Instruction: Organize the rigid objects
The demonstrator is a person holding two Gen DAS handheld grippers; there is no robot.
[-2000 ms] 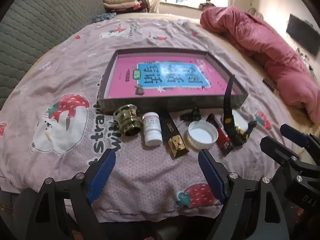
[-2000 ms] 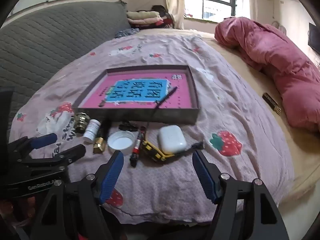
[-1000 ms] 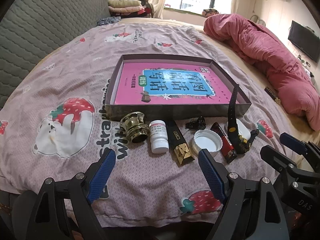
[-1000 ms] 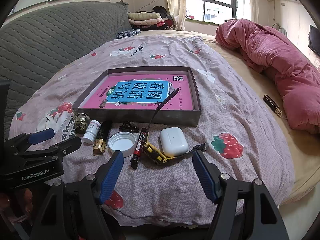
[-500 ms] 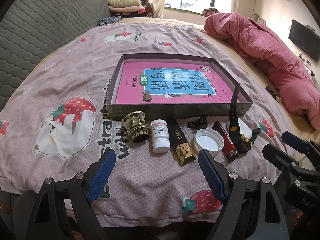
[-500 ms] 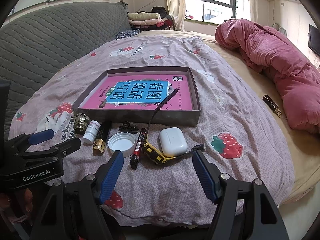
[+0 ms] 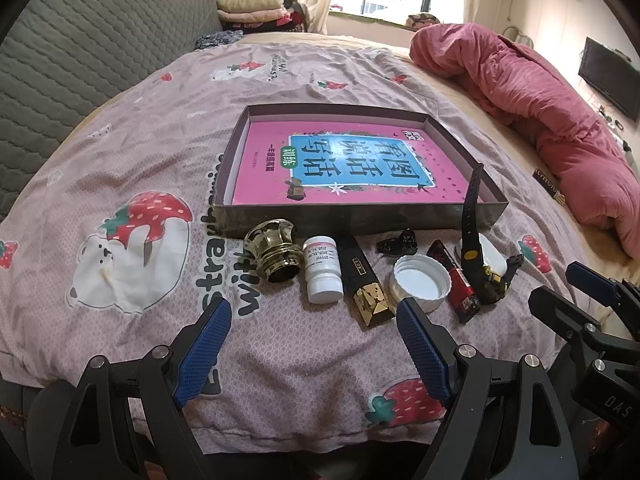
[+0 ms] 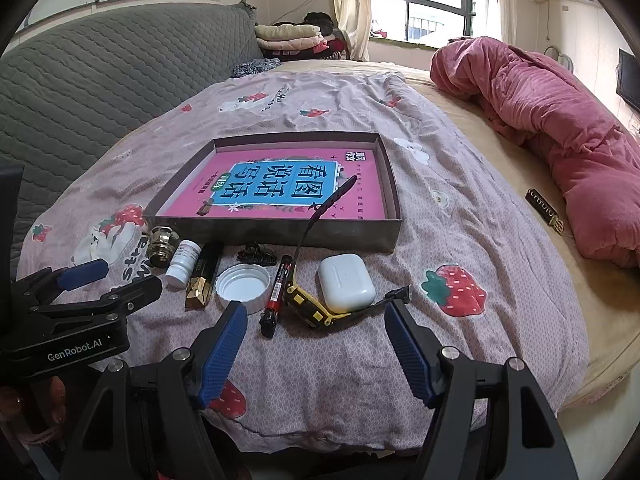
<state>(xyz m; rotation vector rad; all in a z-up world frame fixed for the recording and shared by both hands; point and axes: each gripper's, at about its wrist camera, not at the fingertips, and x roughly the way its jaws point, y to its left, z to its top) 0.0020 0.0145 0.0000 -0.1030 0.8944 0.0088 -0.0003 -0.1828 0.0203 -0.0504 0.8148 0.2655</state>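
Observation:
A shallow grey box (image 7: pixel 360 216) (image 8: pixel 280 232) with a pink book inside lies on the bed. In front of it lies a row: brass knob (image 7: pixel 276 256) (image 8: pixel 161 246), white pill bottle (image 7: pixel 322 270) (image 8: pixel 183 262), black-and-gold bar (image 7: pixel 366 284) (image 8: pixel 203 280), white lid (image 7: pixel 421 282) (image 8: pixel 243 286), black clip (image 7: pixel 398 240), red-black marker (image 7: pixel 454 280) (image 8: pixel 276 294), yellow-black watch (image 7: pixel 474 256) (image 8: pixel 310 304), white earbud case (image 8: pixel 346 282). My left gripper (image 7: pixel 314 334) is open and empty before the bottle. My right gripper (image 8: pixel 316 336) is open and empty before the watch.
The bed has a pink strawberry-print cover (image 7: pixel 120 184). A red quilt (image 8: pixel 560 120) lies bunched at the right. A small dark object (image 8: pixel 544 208) lies beside it. A grey quilted headboard (image 8: pixel 100 80) stands at the left. Folded clothes (image 8: pixel 288 36) lie by the window.
Both grippers have risen and drawn back slightly, so the box and row sit a little farther off. Both stay open and empty. No object has moved.

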